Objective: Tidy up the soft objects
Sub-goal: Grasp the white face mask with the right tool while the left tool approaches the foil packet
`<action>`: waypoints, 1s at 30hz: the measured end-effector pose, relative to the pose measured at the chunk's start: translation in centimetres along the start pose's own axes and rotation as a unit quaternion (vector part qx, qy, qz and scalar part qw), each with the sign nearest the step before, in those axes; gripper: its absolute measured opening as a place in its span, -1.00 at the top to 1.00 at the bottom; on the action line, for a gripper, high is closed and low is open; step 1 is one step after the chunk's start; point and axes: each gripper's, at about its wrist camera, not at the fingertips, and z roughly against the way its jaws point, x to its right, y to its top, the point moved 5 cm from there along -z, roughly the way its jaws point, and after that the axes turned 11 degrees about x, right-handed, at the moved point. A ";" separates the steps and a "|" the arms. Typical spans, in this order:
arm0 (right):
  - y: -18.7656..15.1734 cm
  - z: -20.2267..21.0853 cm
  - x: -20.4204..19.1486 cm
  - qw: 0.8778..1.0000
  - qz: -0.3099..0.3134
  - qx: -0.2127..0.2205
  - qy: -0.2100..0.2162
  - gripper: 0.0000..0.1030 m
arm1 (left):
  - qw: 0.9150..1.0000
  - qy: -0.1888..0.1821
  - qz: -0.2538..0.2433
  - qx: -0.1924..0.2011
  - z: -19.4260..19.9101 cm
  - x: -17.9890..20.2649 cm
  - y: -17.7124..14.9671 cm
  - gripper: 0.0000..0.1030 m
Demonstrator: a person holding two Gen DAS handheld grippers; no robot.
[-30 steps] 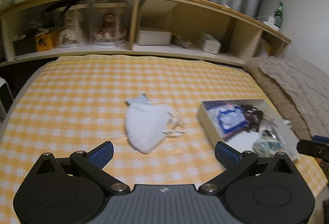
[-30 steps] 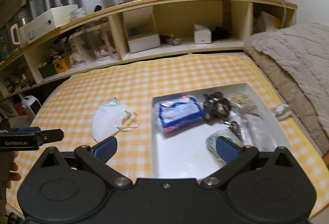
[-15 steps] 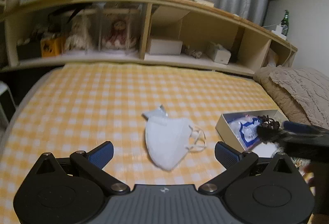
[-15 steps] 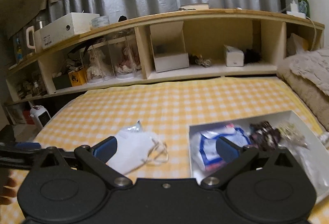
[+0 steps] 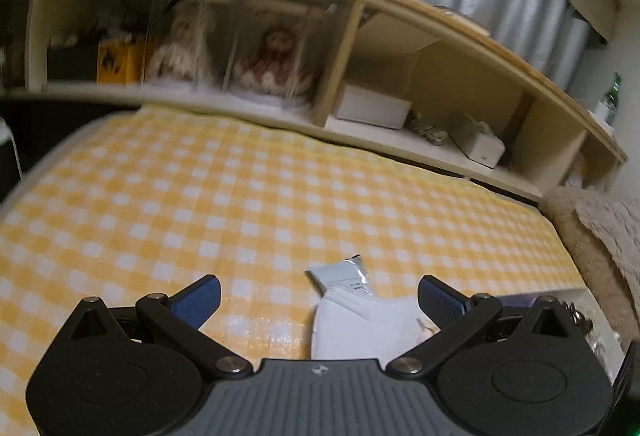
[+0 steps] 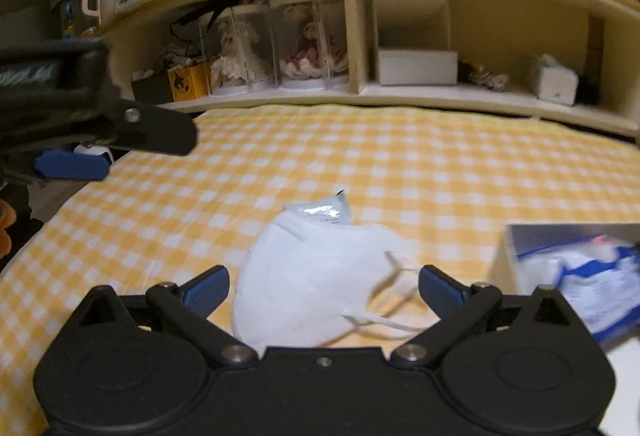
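Observation:
A white face mask with ear loops lies on the yellow checked cloth, a small silver packet tucked under its far edge. My right gripper is open, low, with the mask between its fingers. My left gripper is open; the mask and packet sit just inside its right finger. The left gripper also shows at the left edge of the right wrist view. A white tray at the right holds a blue-and-white packet.
A wooden shelf unit runs along the back with dolls in clear cases, white boxes and clutter. A beige blanket lies to the right of the cloth.
Both grippers have moved down and closer to the mask. The right gripper swung left from the tray and now straddles the mask. The mask has not moved.

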 end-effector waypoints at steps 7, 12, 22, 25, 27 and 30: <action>-1.9 -3.9 -0.3 1.000 -0.005 -0.009 0.008 -0.67 | 0.998 -0.010 0.048 -0.026 -4.7 -2.4 -0.5 -1.00; -3.4 -5.4 -1.0 0.998 0.032 -0.054 0.026 -0.13 | 0.997 -0.038 0.057 -0.042 -7.8 -2.2 -1.1 -1.00; -4.4 -2.7 -1.1 0.990 0.081 -0.101 0.051 0.51 | 0.994 -0.078 0.030 -0.071 -11.3 1.2 -3.0 -1.00; -4.7 -1.6 -1.3 0.985 0.097 -0.126 0.068 0.75 | 0.995 -0.080 0.000 -0.066 -12.2 2.0 -3.6 -1.00; -5.0 -0.5 -1.0 0.981 0.106 -0.143 0.080 0.83 | 0.994 -0.086 -0.031 -0.050 -12.6 2.5 -3.8 -1.00; -5.5 1.4 -0.5 0.975 0.109 -0.170 0.096 0.85 | 0.991 -0.109 -0.068 -0.024 -13.3 3.0 -3.8 -1.00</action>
